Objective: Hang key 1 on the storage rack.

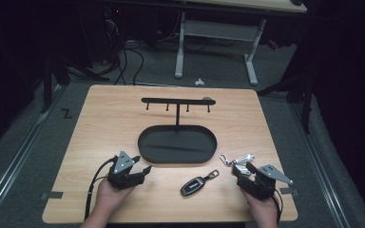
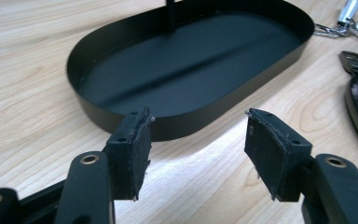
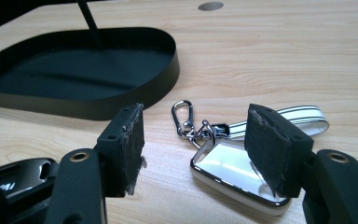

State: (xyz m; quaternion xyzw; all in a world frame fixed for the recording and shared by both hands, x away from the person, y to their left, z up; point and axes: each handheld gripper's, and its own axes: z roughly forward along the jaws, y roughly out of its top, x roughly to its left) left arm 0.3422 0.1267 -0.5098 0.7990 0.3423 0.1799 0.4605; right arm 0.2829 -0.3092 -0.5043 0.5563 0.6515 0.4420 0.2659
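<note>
Right claw: right claw (image 3: 193, 149) stands with its jaws apart, nothing pinched; the white key fob (image 3: 235, 175) lies on the desk between and just ahead of them, the right pad overlapping its far edge in the right gripper view, though I cannot tell if it touches.
Left claw: left claw (image 2: 196, 149) is open too, jaws wide, bare wood between them, close to the near rim of the tray.
Landmark: black oval tray (image 1: 145, 142), shallow, thin upright wall, matt metal, with a slim post rising from its back to a crossbar with four small hooks (image 1: 177, 101).
White key fob, place: just off the tray's near right end, close to the right claw (image 1: 245, 172); white face, shiny chrome rim, rounded corners.
Attachments: a chrome clip (image 3: 182, 119) and a white strap with dark stripes (image 3: 303, 116) lead from the fob, the clip end towards the tray.
Black key fob: black key fob (image 1: 193, 186), glossy, elongated, lies in front of the tray's right half, between the two claws, apart from the white one.
Surface: desk (image 1: 100, 118) of pale wood grain, smooth, rounded corners, a small round hole (image 3: 210, 6) beyond the tray.
Pads: black, rough, frayed at the edges.
Room: dim, grey carpet floor, cables and a white-framed table behind the tray.
</note>
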